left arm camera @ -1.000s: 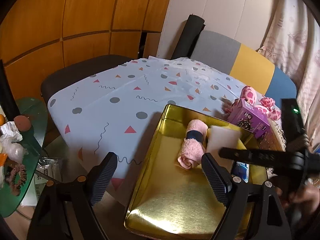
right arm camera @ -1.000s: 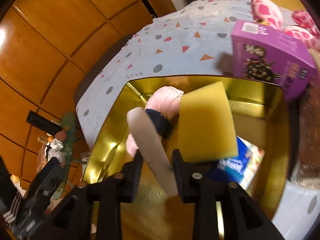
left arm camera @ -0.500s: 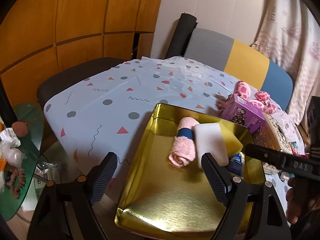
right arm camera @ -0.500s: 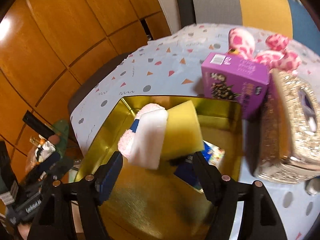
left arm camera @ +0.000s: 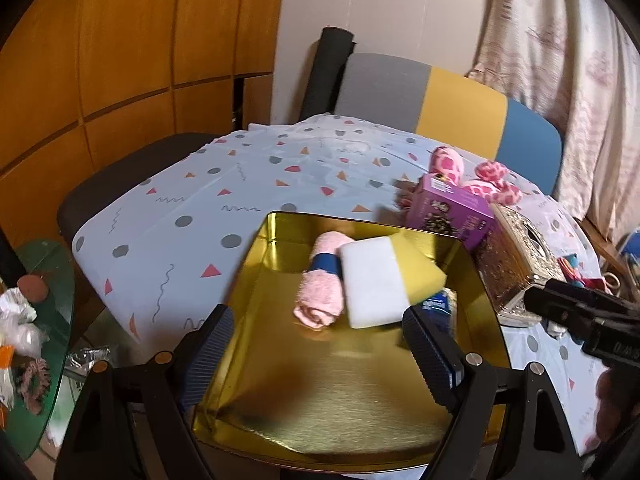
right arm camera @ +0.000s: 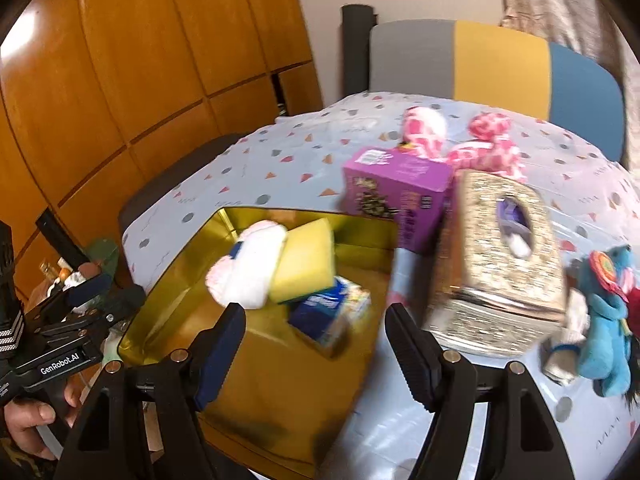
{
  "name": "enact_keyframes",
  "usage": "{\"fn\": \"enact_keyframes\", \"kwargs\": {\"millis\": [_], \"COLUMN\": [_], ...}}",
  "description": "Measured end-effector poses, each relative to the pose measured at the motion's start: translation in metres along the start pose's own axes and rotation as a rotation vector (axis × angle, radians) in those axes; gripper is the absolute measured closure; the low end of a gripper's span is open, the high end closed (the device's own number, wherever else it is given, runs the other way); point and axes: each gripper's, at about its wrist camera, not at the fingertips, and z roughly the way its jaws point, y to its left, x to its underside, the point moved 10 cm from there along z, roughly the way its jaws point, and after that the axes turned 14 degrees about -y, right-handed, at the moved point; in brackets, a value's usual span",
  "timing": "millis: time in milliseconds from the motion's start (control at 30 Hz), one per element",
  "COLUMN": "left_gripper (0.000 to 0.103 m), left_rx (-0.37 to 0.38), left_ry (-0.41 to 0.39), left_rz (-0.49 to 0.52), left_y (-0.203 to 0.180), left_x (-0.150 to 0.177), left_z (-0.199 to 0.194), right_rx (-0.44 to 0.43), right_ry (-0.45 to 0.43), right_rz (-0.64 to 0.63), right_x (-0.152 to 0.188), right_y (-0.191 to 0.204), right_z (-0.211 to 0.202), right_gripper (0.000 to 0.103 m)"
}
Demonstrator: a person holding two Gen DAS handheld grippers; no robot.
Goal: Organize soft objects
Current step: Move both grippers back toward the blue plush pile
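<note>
My right gripper has its jaws spread wide with nothing between them; they opened within the last second. Just beyond my left finger, the white sponge lies in the gold tray, leaning on the rolled pink towel and touching the yellow sponge. A blue tissue pack sits straight ahead of the gap. Beyond my right finger stands a glittery tissue box. My left gripper hangs released over the same tray, empty.
</note>
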Motion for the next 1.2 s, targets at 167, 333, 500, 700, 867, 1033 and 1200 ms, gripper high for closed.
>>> {"fn": "enact_keyframes", "kwargs": {"millis": [167,333,500,700,867,1033,1200], "left_gripper": [0.017,0.017,0.017,0.017,0.017,0.017,0.018], "left_rx": [0.030,0.063,0.123,0.222,0.314,0.445,0.572], "left_ry": [0.007,0.010,0.006,0.015,0.025,0.037,0.072], "left_rz": [0.027,0.065,0.114,0.159,0.218,0.282,0.350], "left_y": [-0.018,-0.039,-0.069,-0.111,-0.160,-0.225,-0.298], "left_x": [0.001,0.001,-0.001,-0.001,0.000,0.001,0.013], "left_z": [-0.001,-0.002,-0.005,-0.008,-0.014,-0.021,-0.021], "right_rx": [0.072,0.184,0.345,0.613,0.804,0.822,0.792], "right_ry": [-0.039,-0.082,-0.124,-0.206,-0.238,-0.286,-0.314], "right_rz": [0.036,0.059,0.092,0.202,0.313,0.514,0.654], "right_x": [-0.005,-0.011,-0.012,-0.005,0.023,0.044,0.058], "right_y": [-0.040,-0.094,-0.163,-0.265,-0.338,-0.373,-0.386], "right_z": [-0.022,-0.049,-0.084,-0.141,-0.177,-0.199,-0.210], "right_gripper": [0.030,0.030,0.030,0.029,0.029,0.029,0.029]}}
